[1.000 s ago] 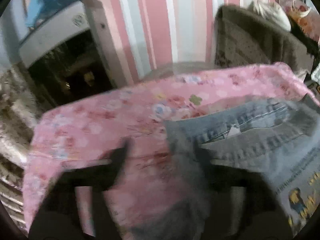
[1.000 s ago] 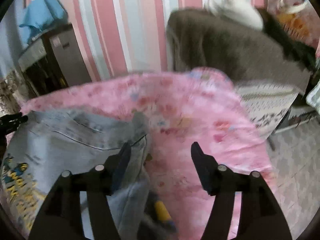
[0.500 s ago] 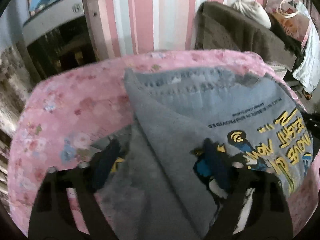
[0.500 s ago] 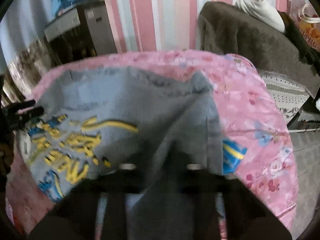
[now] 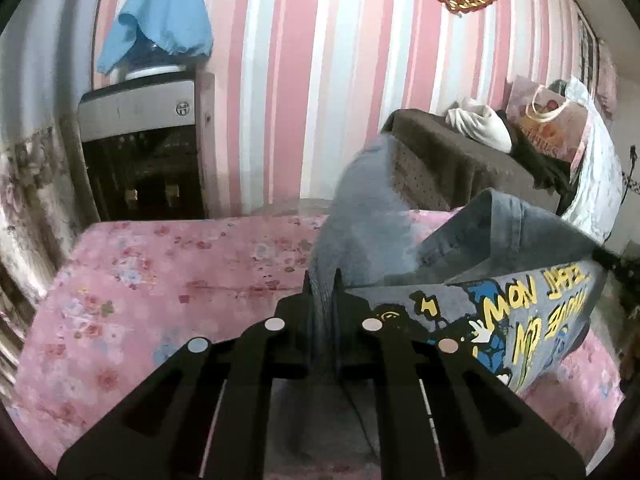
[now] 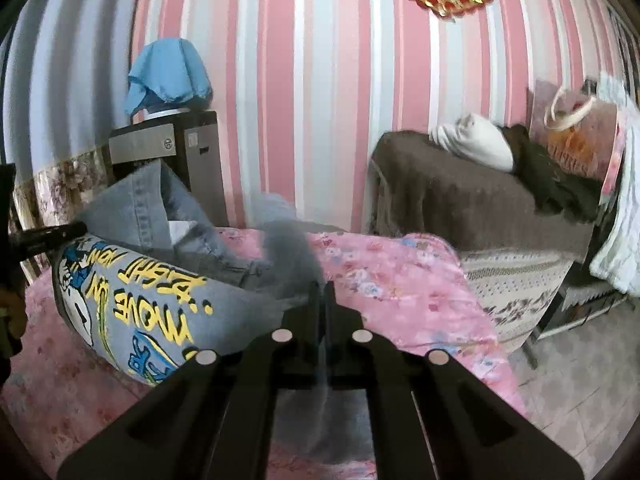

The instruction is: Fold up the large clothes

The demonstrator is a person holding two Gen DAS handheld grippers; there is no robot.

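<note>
Left gripper (image 5: pixel 322 280) and right gripper (image 6: pixel 320 290) are each clenched on an edge of the grey printed garment (image 6: pixel 140 296), raised above the pink bed (image 5: pixel 160 280). Judged step: lifting for a fold. Next, carry both edges across evenly, then release.

Yellow lettering on the grey denim garment (image 6: pixel 132 296) is showing upside down and reading "MOVE ON" and "RIGHT NOW" beside a cartoon figure, while the round logo on the grey appliance (image 5: pixel 182 109) is staying too small to read.
</note>
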